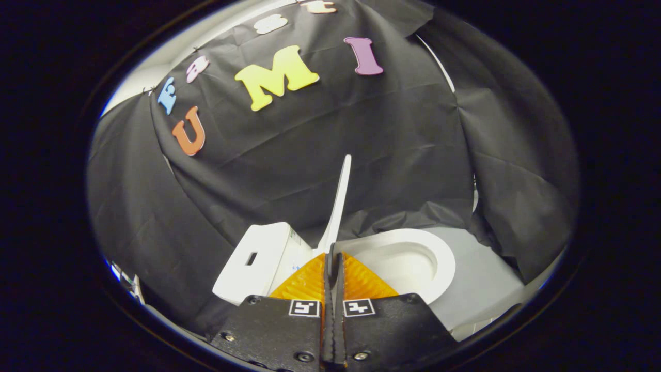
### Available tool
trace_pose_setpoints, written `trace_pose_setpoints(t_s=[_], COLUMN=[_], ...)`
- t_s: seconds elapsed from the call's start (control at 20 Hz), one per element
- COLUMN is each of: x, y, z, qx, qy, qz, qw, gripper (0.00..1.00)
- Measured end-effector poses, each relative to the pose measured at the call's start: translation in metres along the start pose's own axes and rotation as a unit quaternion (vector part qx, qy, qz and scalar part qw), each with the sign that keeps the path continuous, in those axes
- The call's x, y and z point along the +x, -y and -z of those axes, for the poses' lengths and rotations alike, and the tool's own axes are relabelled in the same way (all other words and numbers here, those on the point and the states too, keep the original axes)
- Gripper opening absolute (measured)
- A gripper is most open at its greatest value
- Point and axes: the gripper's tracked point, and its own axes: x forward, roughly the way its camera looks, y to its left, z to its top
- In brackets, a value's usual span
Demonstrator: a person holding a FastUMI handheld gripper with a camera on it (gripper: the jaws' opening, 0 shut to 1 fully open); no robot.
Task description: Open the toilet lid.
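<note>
Jaws (333, 258) pressed together at the lower centre of the frame, pinching the raised toilet lid (339, 201)

Both fingers met on the lid's thin edge, which stood nearly upright and ran from their tips toward mid-frame; the toilet seat (413, 258) lay uncovered to the lower right and the tank (261, 256) to the lower left, so the grip likely served to steady the lid at full tilt

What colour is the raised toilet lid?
White, best seen in the gripper view: the lid stands upright just beyond the closed gripper.
</note>
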Motion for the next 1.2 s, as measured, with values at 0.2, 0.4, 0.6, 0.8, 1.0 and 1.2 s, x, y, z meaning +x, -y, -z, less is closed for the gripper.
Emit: trace_pose_setpoints(t_s=[0.2, 0.4, 0.6, 0.8, 1.0, 1.2], x=[0.002, 0.003, 0.006, 0.008, 0.011, 0.014], y=[-0.021, -0.042, -0.061, -0.08, -0.101, -0.122], z=[-0.001, -0.001, -0.001, 0.0, 0.003, 0.007], qx=[-0.027, -0.059, -0.09, -0.122, -0.138, -0.164], qy=[0.011, 0.017, 0.017, 0.017, 0.018, 0.021], qz=[0.009, 0.015, 0.03, 0.041, 0.043, 0.049], qw=[1.0, 0.998, 0.995, 0.992, 0.989, 0.985], gripper=[0.04, 0.04, 0.04, 0.04, 0.04, 0.04])
